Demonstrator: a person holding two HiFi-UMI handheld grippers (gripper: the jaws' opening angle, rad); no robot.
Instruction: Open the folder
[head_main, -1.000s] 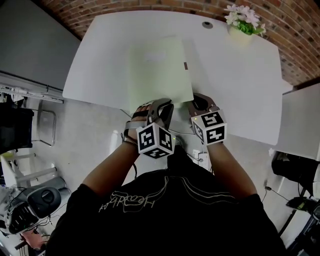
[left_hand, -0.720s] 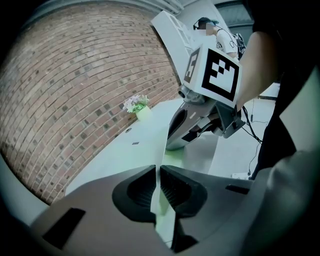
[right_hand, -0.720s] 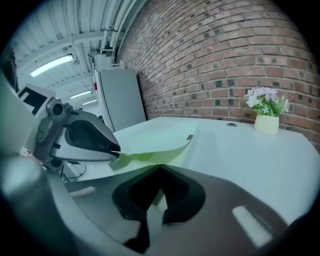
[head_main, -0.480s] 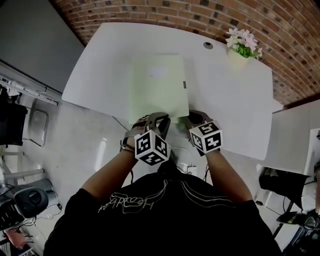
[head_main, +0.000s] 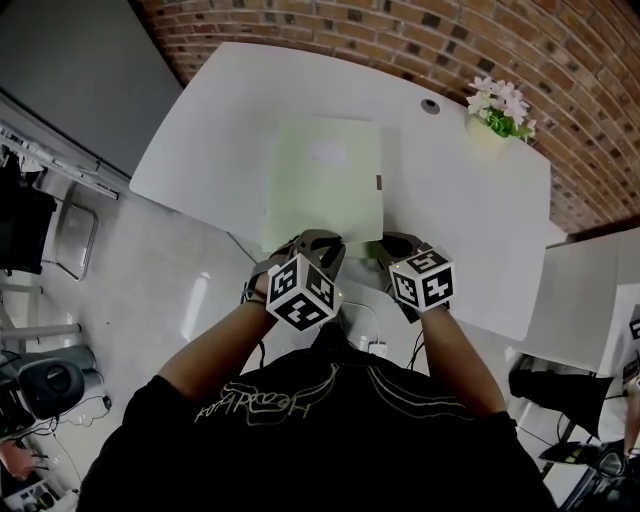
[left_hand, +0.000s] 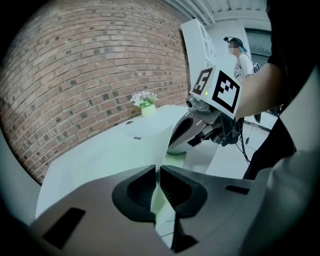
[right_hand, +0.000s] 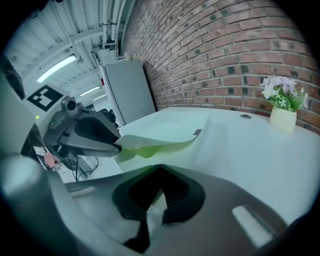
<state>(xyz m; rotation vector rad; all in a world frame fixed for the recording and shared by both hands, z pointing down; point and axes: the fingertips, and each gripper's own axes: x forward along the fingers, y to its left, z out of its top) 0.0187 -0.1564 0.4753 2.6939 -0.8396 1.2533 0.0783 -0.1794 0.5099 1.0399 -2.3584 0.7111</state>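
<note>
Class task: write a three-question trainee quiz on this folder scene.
1. True or false: the folder lies fully closed.
2. The left gripper pinches: A a cable, B the folder's cover, C nothing.
3. What stands near the table's far right corner?
Key: 1 false; 2 B; 3 a flower pot.

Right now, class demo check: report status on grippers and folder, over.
Left gripper shut on folder cover, corner lifted. Right gripper closed at near edge, seemingly on lower leaf. Folder barely open. Flower pot far off, nothing blocking.
</note>
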